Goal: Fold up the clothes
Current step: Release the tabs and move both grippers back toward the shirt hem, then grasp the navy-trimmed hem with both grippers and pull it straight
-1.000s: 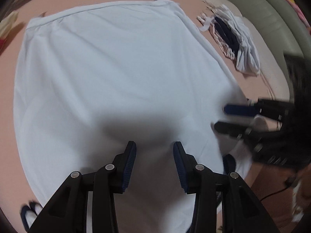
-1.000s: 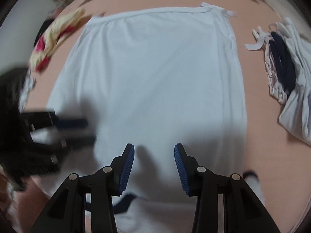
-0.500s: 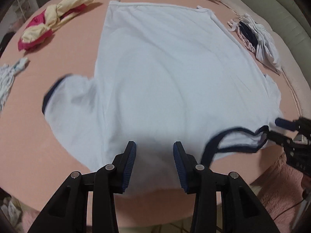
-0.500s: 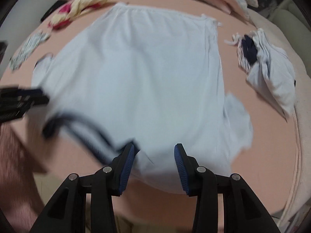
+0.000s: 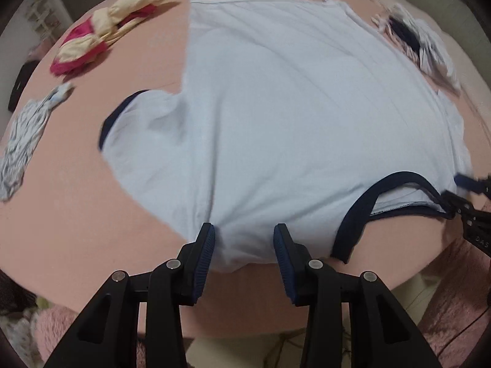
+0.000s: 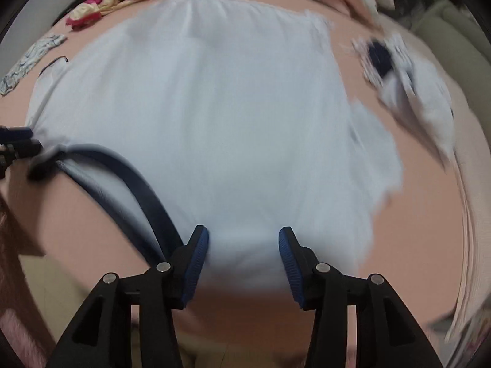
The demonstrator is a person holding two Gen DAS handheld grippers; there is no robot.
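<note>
A pale blue T-shirt with a navy collar and navy sleeve trim lies spread flat on the pink bed, collar end towards me. It also shows in the right wrist view. My left gripper is open, its jaws wide on either side of the near left shoulder edge. My right gripper is open, its jaws wide on either side of the near right shoulder edge, beside the collar. Each gripper shows at the edge of the other's view, at the collar ends.
A red and yellow garment and a small patterned cloth lie at the far left of the pink bed. A folded white and navy pile lies at the far right. Pillows sit at the far end.
Both grippers have pulled back from over the middle of the shirt to its near collar edge. The shirt now shows whole, with sleeves and collar in view.
</note>
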